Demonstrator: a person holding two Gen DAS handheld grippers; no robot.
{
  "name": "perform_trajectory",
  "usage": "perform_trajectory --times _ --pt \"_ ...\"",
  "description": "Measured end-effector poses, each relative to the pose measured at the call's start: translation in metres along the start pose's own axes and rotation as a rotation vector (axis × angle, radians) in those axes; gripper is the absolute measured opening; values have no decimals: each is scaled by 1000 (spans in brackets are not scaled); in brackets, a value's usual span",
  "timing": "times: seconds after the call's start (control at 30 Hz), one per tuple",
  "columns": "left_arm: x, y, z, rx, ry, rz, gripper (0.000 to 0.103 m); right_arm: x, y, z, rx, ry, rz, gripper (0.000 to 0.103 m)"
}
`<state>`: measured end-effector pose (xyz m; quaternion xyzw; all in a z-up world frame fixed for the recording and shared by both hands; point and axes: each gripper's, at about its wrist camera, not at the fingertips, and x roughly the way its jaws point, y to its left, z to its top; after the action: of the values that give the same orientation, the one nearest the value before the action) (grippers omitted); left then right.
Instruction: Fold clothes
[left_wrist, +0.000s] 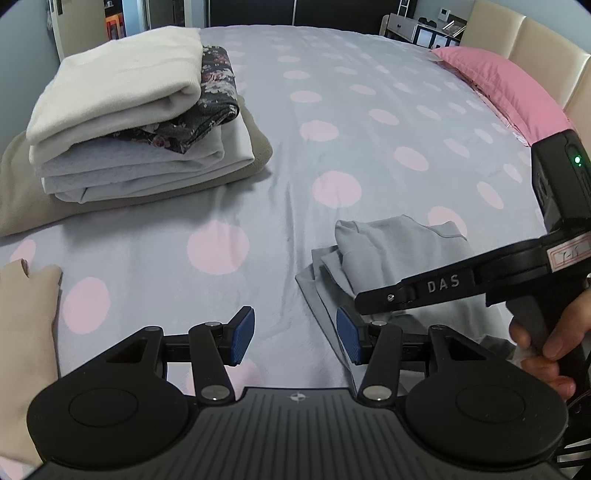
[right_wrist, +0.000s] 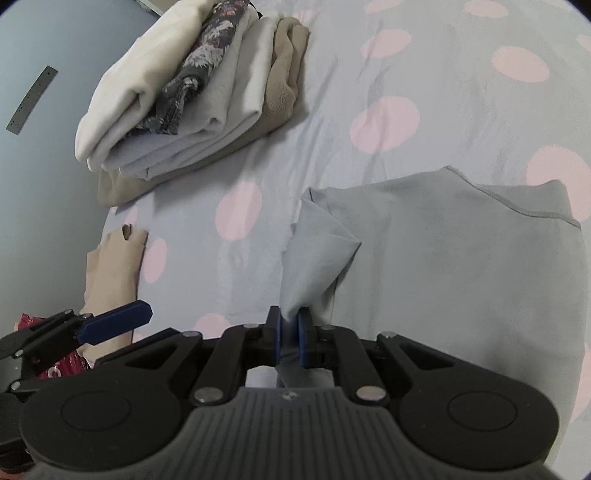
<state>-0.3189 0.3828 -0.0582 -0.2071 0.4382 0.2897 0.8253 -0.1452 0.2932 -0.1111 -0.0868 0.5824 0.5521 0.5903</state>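
A light grey garment (right_wrist: 461, 258) lies partly folded on the polka-dot bed cover (right_wrist: 314, 110). My right gripper (right_wrist: 289, 332) is shut on a pulled-up corner of its fabric, which rises in a fold between the blue pads. In the left wrist view the same grey garment (left_wrist: 391, 254) sits at the right, with the right gripper's black body (left_wrist: 461, 284) and a hand (left_wrist: 543, 350) over it. My left gripper (left_wrist: 295, 336) hovers open above bare cover, just left of the garment, nothing between its pads. Its blue fingertip (right_wrist: 118, 321) shows at the left of the right wrist view.
A stack of folded clothes (left_wrist: 129, 122), white, floral, pale grey and beige, sits at the far left of the bed. A beige garment (left_wrist: 26, 332) lies at the near left edge. A pink pillow (left_wrist: 506, 85) and cream headboard (left_wrist: 535, 40) are at the far right.
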Motion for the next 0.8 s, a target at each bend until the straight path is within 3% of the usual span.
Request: perform_trajectory --times 0.07,0.17,0.2,0.33,0.47,0.67,0.8 --pt "3 3 1 -18 -5 -13 47 -1 0 0 -25 0 -3 14" --pt "10 12 4 -74 -3 -49 47 -9 3 1 -81 5 10 39" --pt "12 16 6 -105 -5 -64 46 -13 4 1 -105 6 16 42" --pt "22 21 15 -179 -17 -115 46 -38 -2 -2 -154 -12 25 42" --pt "36 18 24 -204 -7 -134 46 -60 -15 -10 -232 -34 -50 44" --pt "49 -5 26 -141 75 -142 46 -82 -33 -51 -397 -45 -143 46" --pt "43 -27 7 -70 129 -140 46 -96 -51 -84 -461 -73 -183 54"
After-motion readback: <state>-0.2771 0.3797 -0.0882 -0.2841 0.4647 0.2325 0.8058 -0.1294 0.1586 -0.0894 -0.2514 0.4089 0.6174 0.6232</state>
